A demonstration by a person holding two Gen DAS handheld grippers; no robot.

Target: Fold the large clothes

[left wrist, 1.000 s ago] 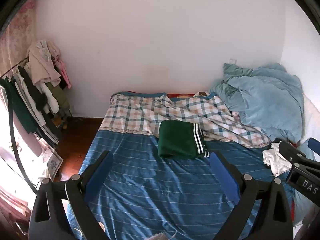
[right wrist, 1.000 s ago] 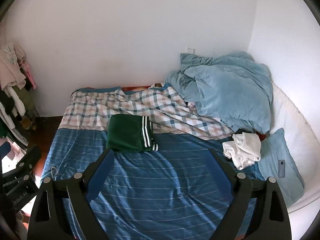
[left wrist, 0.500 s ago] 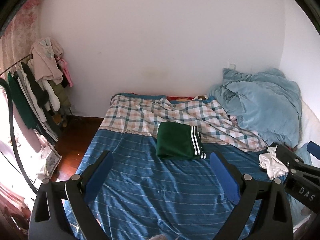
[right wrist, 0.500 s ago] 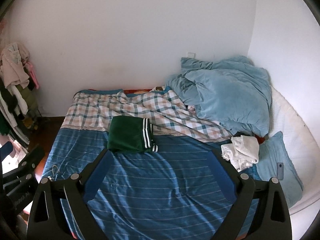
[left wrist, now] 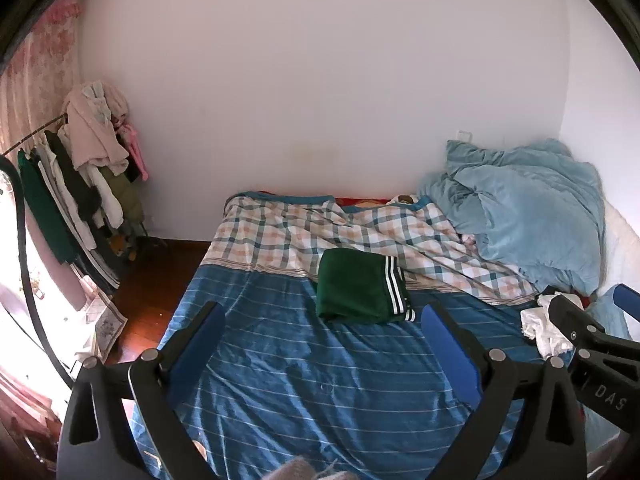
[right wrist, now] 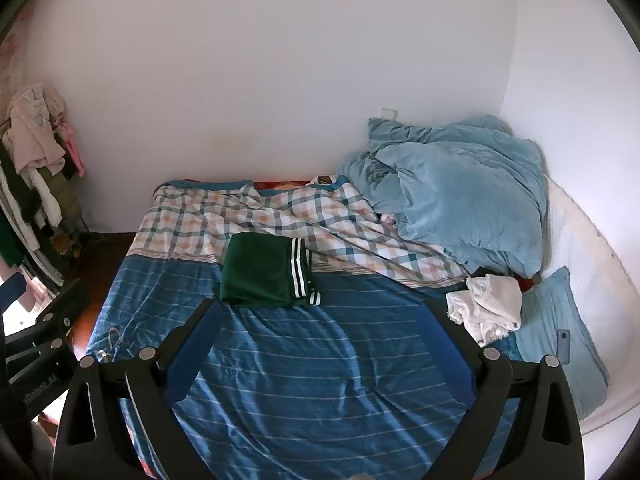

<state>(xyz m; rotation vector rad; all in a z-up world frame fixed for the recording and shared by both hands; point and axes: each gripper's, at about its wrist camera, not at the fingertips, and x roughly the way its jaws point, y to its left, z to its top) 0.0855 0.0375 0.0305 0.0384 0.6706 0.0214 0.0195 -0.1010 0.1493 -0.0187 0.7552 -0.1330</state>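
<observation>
Your bed point(right wrist: 320, 360) carries a light-blue duvet point(right wrist: 460, 200) at its far right. The folded green garment point(right wrist: 264, 272) lies mid-bed, white cloth point(right wrist: 488, 308) well right. Your left gripper point(left wrist: 320, 336) gapes wide; your right gripper point(right wrist: 316, 332) has just been opening, both empty.

Left gripper point(left wrist: 322, 324) and right gripper point(right wrist: 316, 320) both gape wide and empty, side by side, tilted downward
</observation>
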